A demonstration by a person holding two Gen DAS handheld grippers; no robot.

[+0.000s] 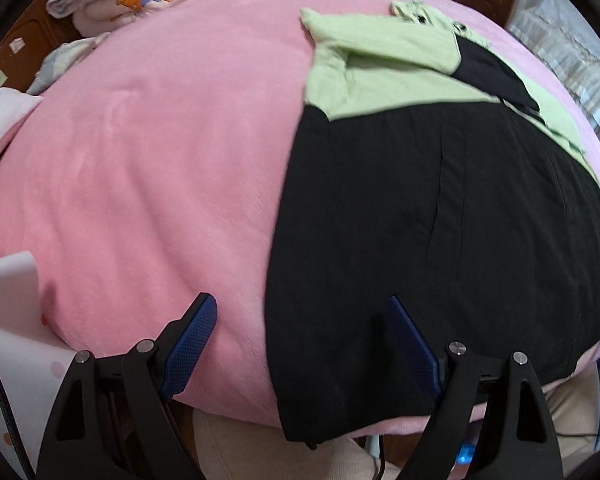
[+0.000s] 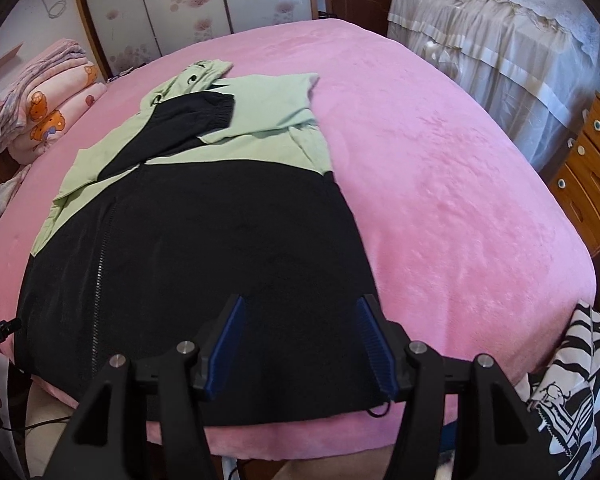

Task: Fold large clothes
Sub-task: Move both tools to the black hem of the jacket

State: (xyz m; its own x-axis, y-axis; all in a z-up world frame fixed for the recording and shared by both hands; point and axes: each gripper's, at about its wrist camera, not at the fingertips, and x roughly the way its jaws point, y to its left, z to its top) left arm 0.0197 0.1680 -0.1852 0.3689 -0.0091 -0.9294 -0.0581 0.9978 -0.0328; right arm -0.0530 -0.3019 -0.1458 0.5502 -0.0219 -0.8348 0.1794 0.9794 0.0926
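the jacket (image 2: 204, 240), black below and light green above, was laid flat on the pink bedspread (image 2: 460, 200), its hem at the near edge of the bed in the lower middle of both frames and its sleeves already folded in across the chest. the left gripper (image 1: 300, 344) was held with jaws wide apart and nothing between them, above the hem's left corner. the right gripper (image 2: 300, 344) was also held with jaws apart and empty, over the hem near its right corner.

the step was judged to be the pinching of both hem corners for a fold upward toward the hood. it would be done well if each corner were taken through all layers, level with the other, so that the fold stayed square.

the zipper (image 2: 100, 264) down the front and the chest of drawers (image 2: 588, 184) at the right edge were shown only in the right view. a white sheet (image 1: 8, 312) at the lower left was shown only in the left view.
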